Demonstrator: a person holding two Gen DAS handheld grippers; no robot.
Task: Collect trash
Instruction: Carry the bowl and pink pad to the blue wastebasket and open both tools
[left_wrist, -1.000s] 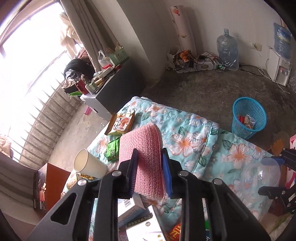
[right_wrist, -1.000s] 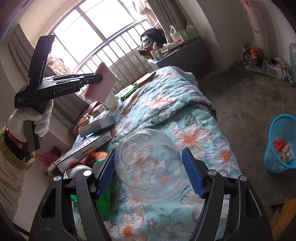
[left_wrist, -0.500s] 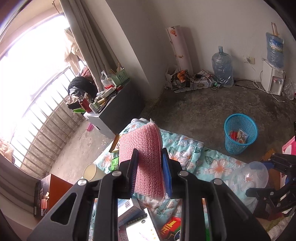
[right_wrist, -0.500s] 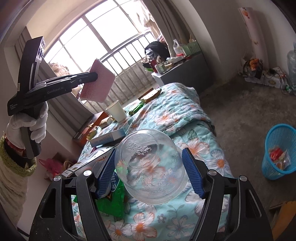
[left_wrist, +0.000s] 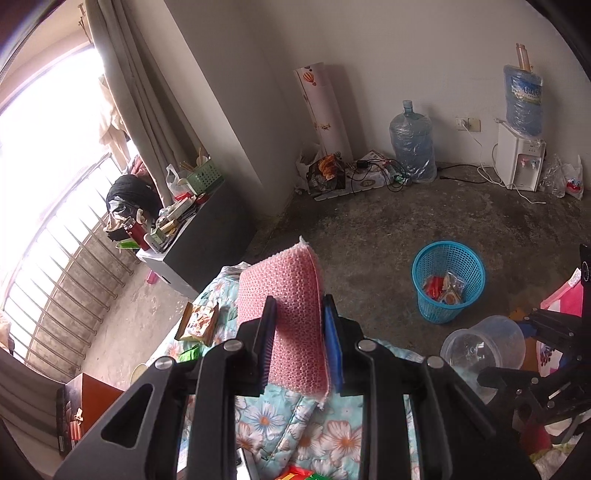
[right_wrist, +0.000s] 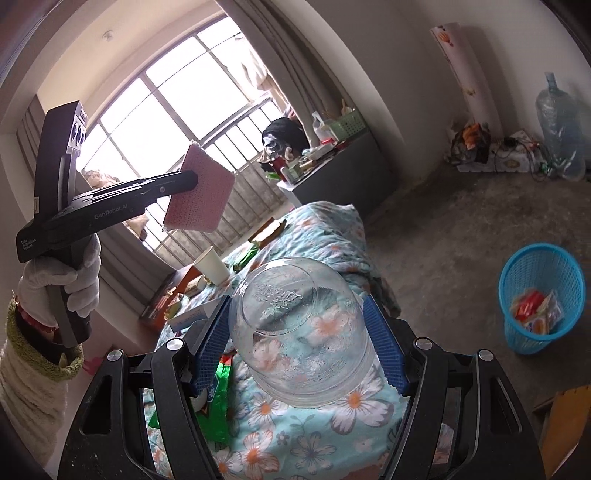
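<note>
Left gripper (left_wrist: 299, 336) pinches the pink sponge (left_wrist: 284, 295), right gripper (right_wrist: 301, 343) clamps the clear tub (right_wrist: 299, 332), both aloft over the bed (right_wrist: 325, 236), ready for the far-right blue bin (left_wrist: 447, 280).

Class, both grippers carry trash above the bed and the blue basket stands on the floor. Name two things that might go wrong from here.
1. The clear plastic cup is smooth and round, held only at its sides by the right gripper; it might slip out.
2. The blue basket is narrow and light; the pink bubble-wrap pouch in the left gripper could miss it or tip it.
</note>
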